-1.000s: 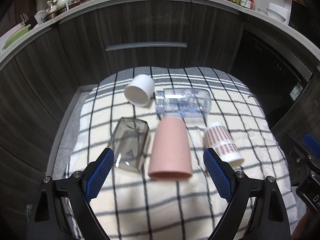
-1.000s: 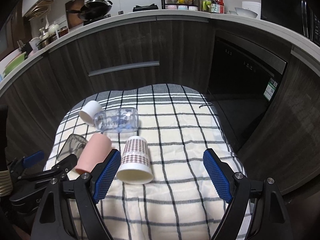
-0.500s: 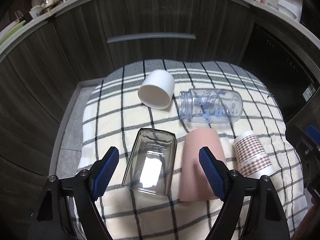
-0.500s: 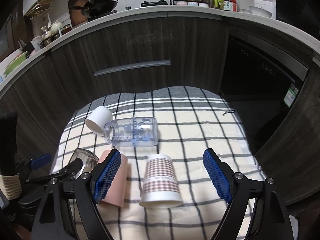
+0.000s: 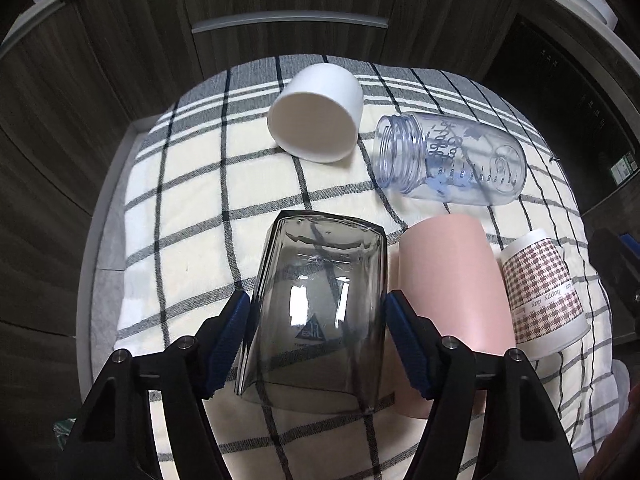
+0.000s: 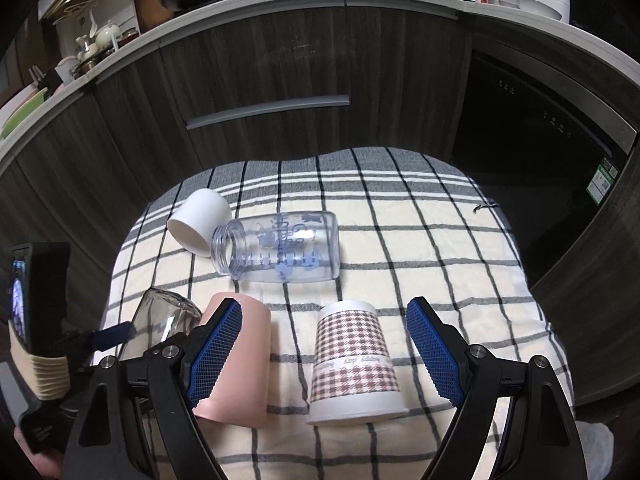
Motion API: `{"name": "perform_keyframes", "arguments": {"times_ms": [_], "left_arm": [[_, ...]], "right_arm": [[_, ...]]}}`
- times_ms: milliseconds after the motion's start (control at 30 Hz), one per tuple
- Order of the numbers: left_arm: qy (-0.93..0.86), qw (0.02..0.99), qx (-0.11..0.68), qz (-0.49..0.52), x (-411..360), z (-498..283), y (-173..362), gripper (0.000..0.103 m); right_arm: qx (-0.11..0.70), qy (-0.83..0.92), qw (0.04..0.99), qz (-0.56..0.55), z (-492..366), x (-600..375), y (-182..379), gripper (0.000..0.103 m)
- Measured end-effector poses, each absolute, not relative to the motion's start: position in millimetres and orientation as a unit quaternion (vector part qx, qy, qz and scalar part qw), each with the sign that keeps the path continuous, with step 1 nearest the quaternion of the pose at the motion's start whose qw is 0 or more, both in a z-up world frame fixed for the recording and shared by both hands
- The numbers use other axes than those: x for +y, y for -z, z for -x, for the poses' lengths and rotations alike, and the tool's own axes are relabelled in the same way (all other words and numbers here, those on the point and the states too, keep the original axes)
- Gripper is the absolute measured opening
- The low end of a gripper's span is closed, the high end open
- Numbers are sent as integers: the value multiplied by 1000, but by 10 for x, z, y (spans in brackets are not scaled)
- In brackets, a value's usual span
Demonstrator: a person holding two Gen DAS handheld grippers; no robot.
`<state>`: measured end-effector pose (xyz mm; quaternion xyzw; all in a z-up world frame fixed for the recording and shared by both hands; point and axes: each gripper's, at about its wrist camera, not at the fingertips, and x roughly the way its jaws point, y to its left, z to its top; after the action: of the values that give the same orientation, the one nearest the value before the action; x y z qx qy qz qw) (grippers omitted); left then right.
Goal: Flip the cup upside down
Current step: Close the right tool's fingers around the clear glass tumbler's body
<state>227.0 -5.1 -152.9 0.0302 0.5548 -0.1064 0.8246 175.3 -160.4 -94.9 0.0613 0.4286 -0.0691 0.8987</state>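
Gray glass cup (image 5: 320,312) lying on its side on the checked cloth (image 5: 192,208), left gripper (image 5: 318,336) jaws pinching its sides, pink cup (image 5: 444,304) beside it, right gripper (image 6: 328,348) jaws spread wide around the checkered paper cup (image 6: 352,360)

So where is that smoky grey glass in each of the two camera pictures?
Left wrist view: the grey glass lies on its side at bottom centre, between the left gripper fingers.
Right wrist view: only part of it shows at the lower left edge, behind the other tool.
Shared landmark: the pink cup lies right beside it in both.
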Motion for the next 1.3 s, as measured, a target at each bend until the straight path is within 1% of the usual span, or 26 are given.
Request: {"name": "perform_keyframes", "arguments": {"times_ms": [200,433,700,833,1100,1300], "left_arm": [[112,826,553,-19,-19,-2264,1535,68],[102,825,555,-12,44,-2189,1513,67],[81,832,548,-9,127,-1811,1303,67],[72,833,548,-2,113,-1502,1191,67],[82,828,554,5,-262,-822,1155,67],[99,830,549,13,-689,-544,1219,67]], "right_arm": [[435,67,896,-57,-1760,-1553,997,84],[427,67,900,-53,-1690,-1531,917,84],[420,59,904,-49,-1421,-1516,774,84],[417,55,906,-49,-1184,-1563,700,84],[425,61,902,-47,-556,-1882,666,84],[448,74,890,-40,-140,-2239,818,84]]}}
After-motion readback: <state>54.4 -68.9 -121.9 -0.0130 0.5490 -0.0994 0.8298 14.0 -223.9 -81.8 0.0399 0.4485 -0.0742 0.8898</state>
